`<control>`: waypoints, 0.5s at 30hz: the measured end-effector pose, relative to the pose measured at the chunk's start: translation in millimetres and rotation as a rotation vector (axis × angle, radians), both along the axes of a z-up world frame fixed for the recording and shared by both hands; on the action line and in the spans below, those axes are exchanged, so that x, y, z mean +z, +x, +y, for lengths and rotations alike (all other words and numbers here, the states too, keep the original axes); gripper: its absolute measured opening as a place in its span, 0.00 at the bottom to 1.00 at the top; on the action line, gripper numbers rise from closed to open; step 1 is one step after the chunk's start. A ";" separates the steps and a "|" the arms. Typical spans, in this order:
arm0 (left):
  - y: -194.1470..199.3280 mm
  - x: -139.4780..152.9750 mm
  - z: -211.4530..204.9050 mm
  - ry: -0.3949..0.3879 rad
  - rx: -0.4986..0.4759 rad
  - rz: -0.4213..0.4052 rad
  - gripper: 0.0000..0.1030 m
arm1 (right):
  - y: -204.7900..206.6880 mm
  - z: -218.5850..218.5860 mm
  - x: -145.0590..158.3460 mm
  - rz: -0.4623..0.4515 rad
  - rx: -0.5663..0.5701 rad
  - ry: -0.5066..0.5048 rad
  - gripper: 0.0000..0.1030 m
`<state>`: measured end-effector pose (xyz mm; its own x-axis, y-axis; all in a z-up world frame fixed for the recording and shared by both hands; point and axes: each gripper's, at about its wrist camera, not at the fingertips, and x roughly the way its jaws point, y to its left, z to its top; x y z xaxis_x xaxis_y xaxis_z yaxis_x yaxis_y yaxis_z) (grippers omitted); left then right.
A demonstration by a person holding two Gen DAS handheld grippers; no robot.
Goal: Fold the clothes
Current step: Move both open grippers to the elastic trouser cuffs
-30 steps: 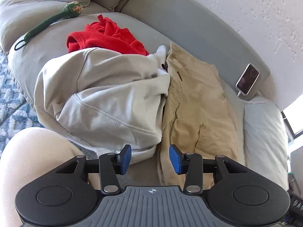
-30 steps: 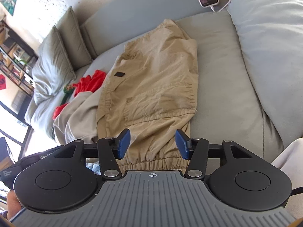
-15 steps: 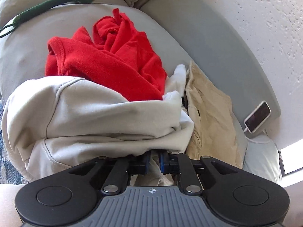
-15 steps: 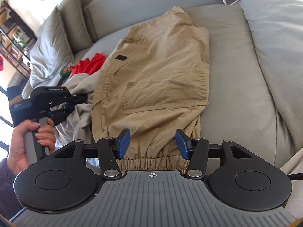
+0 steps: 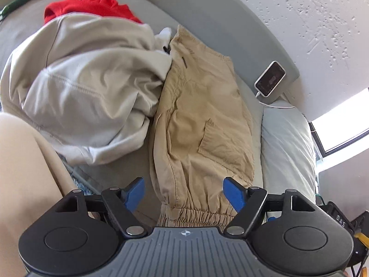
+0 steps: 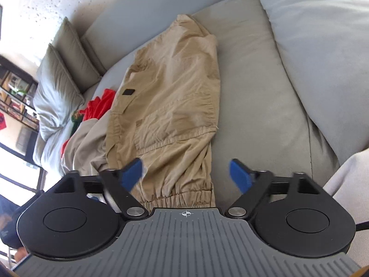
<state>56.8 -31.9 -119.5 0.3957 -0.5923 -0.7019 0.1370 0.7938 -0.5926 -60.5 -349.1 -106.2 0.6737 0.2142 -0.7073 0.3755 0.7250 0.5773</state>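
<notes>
The left gripper (image 5: 184, 194) now stands with its blue fingers spread wide and nothing between them; half a second ago those fingers were pinched nearly together at the edge of the grey sweatshirt (image 5: 87, 87). It has pulled back from that heap and swung toward the tan cargo trousers (image 5: 203, 124), so the elastic cuff (image 5: 191, 217) now lies between and just below its fingertips. The sweatshirt sits bunched toward the sofa's front edge, left of the trousers and touching them along one side, with the red garment (image 5: 92, 4) behind it, closer to the backrest.

The right gripper (image 6: 185, 175) is also spread wide and empty, wider than half a second ago. It hangs over the same cuff end of the trousers (image 6: 170, 106), whose hem (image 6: 182, 198) lies just in front of the tool body. The trousers lie flat lengthwise across the grey sofa seat (image 6: 258, 97), cuff at the front edge and waist end toward the backrest. A phone (image 5: 270, 79) on a white cable leans against the backrest beyond them.
</notes>
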 end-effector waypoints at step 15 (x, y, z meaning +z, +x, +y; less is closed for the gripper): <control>-8.2 -29.2 -8.0 -0.074 0.093 0.044 0.71 | -8.4 -6.8 -25.6 0.012 -0.006 0.131 0.87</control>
